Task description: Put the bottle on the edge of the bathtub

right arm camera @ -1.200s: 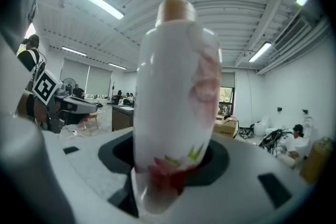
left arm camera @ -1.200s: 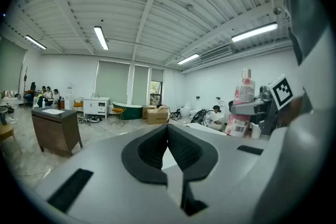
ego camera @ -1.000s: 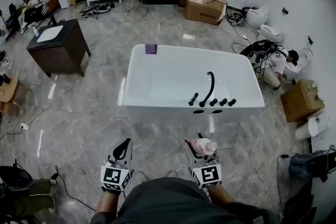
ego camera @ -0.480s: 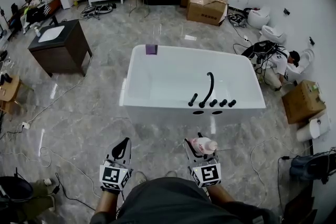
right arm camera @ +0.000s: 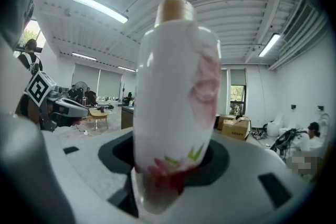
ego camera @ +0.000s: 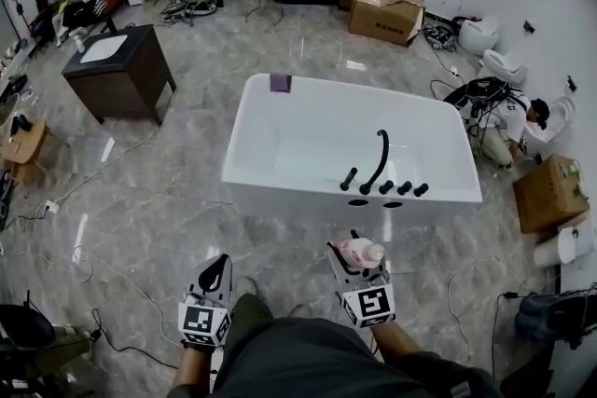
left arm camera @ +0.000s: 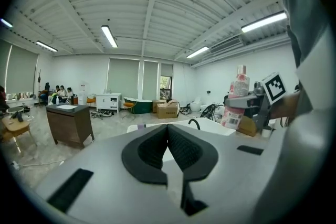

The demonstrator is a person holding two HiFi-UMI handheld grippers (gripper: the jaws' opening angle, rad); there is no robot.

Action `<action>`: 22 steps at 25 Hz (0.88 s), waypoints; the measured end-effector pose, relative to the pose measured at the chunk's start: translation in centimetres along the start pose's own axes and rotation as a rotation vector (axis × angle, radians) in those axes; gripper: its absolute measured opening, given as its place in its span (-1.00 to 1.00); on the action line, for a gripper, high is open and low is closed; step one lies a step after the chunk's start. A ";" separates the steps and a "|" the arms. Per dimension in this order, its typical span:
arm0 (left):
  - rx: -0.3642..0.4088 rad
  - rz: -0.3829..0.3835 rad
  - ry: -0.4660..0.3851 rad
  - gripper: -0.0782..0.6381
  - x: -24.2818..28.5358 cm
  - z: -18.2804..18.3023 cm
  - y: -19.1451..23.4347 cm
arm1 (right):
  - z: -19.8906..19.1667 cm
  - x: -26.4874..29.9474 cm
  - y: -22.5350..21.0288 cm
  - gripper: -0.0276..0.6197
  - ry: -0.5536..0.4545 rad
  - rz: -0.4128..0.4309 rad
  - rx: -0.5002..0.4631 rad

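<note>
Bottle [right arm camera: 176, 97] upright in pinch of right hand-held gripper [ego camera: 356, 256]; left hand-held gripper [left arm camera: 168, 134] empty, jaws together.

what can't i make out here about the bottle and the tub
- Left gripper view: the grey body of the left gripper covers most of the white bathtub.
- Right gripper view: the white plastic bottle with pink print fills the middle; no bathtub edge shows.
- Head view: the bottle's label is too small to read.

Dark cabinet [ego camera: 119, 75]; purple cloth [ego camera: 280, 83], perhaps
</note>
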State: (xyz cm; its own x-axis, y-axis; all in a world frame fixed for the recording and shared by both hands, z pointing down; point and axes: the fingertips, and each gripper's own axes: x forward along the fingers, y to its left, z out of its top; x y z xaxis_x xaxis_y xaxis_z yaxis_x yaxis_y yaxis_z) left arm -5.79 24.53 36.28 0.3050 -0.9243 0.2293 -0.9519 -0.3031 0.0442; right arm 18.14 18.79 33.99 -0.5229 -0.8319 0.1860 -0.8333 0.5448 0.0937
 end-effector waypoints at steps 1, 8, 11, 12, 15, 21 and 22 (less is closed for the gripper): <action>-0.003 0.003 0.007 -0.78 0.1 -0.2 0.1 | 0.0 0.3 -0.2 -0.21 0.003 0.003 -0.003; -0.018 -0.017 -0.013 -0.78 5.0 0.1 3.0 | 0.5 4.4 -1.7 -0.21 0.009 -0.013 -0.017; -0.012 -0.052 -0.014 -0.78 8.2 0.6 4.7 | 0.9 6.9 -2.2 -0.21 0.013 -0.032 -0.021; -0.012 -0.062 -0.013 -0.78 9.2 0.8 5.3 | 1.0 7.8 -2.4 -0.21 0.016 -0.040 -0.022; -0.003 -0.097 -0.009 -0.78 12.2 1.5 7.3 | 1.5 10.5 -3.2 -0.21 0.027 -0.070 -0.018; 0.003 -0.132 -0.007 -0.78 17.0 2.9 12.8 | 2.3 16.3 -3.8 -0.21 0.047 -0.116 -0.024; 0.005 -0.139 -0.007 -0.78 17.7 3.1 13.6 | 2.5 17.3 -4.0 -0.21 0.049 -0.124 -0.026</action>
State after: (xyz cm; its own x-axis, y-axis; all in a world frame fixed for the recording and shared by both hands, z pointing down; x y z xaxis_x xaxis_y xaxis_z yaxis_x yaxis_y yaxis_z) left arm -13.26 3.32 37.91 0.4339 -0.8749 0.2149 -0.9004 -0.4293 0.0704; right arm 11.96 1.98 34.43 -0.4058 -0.8873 0.2193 -0.8859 0.4408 0.1441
